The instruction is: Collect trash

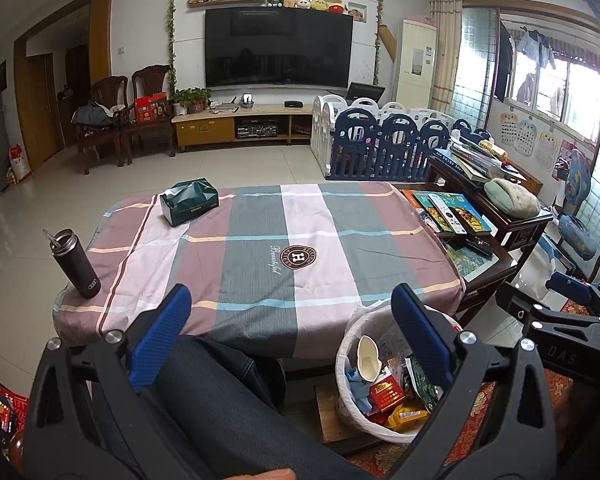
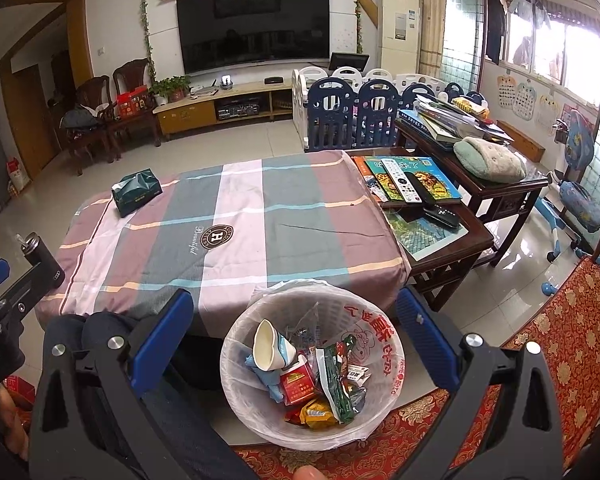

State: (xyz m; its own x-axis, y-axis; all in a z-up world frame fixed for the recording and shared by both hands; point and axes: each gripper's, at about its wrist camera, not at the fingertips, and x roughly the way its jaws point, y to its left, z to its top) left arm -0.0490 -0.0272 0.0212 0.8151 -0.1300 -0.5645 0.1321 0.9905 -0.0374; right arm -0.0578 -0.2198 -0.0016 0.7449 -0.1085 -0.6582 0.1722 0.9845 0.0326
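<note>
A white lined trash bin (image 2: 384, 344) stands on the floor in front of the table and holds a crushed paper cup (image 2: 270, 344), a red packet (image 2: 296, 386), a green wrapper (image 2: 338, 380) and yellow wrappers (image 2: 314, 414). My right gripper (image 2: 294, 336) is open and empty, hovering above the bin. The bin also shows in the left wrist view (image 1: 350, 348). My left gripper (image 1: 290, 330) is open and empty, above the person's knee and left of the bin. The right gripper's body shows in the left wrist view (image 1: 568, 320).
The table with a plaid cloth (image 1: 260, 248) carries a green tissue box (image 1: 190, 202) and a dark bottle (image 1: 76, 264). A dark side table (image 2: 432, 224) with books and remotes stands to the right. A red patterned seat (image 2: 560, 332) lies at right.
</note>
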